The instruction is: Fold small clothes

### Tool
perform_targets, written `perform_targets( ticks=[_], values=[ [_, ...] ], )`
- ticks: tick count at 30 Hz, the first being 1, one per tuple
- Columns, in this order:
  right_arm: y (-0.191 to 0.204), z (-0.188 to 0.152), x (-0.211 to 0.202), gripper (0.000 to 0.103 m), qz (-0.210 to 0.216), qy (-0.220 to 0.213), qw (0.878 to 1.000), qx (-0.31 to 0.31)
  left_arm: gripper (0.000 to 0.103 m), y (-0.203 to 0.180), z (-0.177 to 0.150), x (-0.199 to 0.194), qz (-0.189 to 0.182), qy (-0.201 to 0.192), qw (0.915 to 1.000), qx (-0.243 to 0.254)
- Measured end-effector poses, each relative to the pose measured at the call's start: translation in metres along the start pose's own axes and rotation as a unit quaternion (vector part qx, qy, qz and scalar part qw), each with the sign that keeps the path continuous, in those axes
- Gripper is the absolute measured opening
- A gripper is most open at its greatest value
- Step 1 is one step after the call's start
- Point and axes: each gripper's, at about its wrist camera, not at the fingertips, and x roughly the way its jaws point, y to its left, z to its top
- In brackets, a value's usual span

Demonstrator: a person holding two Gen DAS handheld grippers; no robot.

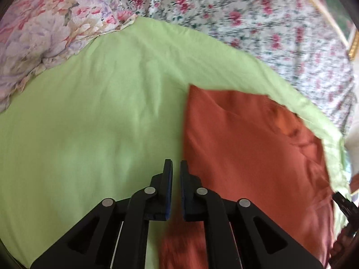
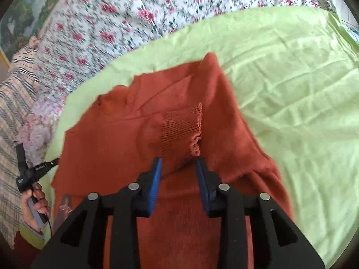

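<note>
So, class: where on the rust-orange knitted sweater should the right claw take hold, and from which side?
Grip the ribbed cuff of the rust-orange knitted sweater, coming from the near side along the sleeve. It lies folded onto the body just ahead of the open right claw, and its thick edge looks easy to pinch.

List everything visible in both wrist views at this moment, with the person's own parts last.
sweater: one, rust orange, on the green sheet, partly folded
ribbed cuff: one, rust orange, lying on the sweater ahead of the right gripper
green sheet: one, light green, spread over the bed
floral bedspread: one, white with pink roses, beyond the sheet
pastel floral fabric: one, lilac and pink, upper left of left view
left gripper: black, narrow gap, empty
right gripper: black, blue pads, open
left hand: holding its gripper handle
</note>
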Motion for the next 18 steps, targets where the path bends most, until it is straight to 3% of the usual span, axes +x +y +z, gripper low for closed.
perform_targets(
  ticks=[2,5,9,12,18],
  values=[
    [-0.002,-0.008,-0.018,0.034,0.007,-0.004,1.0,-0.011,0.012,-0.005,-0.021,-0.021,-0.012,0.003,0.9999,0.002],
    [-0.008,-0.02,-0.038,0.034,0.013,0.004,1.0,-0.016,0.032,-0.013,-0.062,-0.051,-0.027,0.018,0.9994,0.009],
    [-0.016,-0.043,-0.063,0.037,0.03,0.015,0.999,-0.023,0.045,-0.023,-0.109,-0.083,-0.025,0.031,0.9987,0.031],
    [-0.019,-0.062,-0.08,0.041,0.028,0.02,0.999,-0.038,0.053,-0.016,-0.144,-0.102,-0.027,0.047,0.9981,0.029],
    [-0.043,-0.099,-0.114,0.043,0.062,0.035,0.997,-0.03,0.055,0.007,-0.201,-0.129,-0.053,0.085,0.995,0.003]
  ],
)
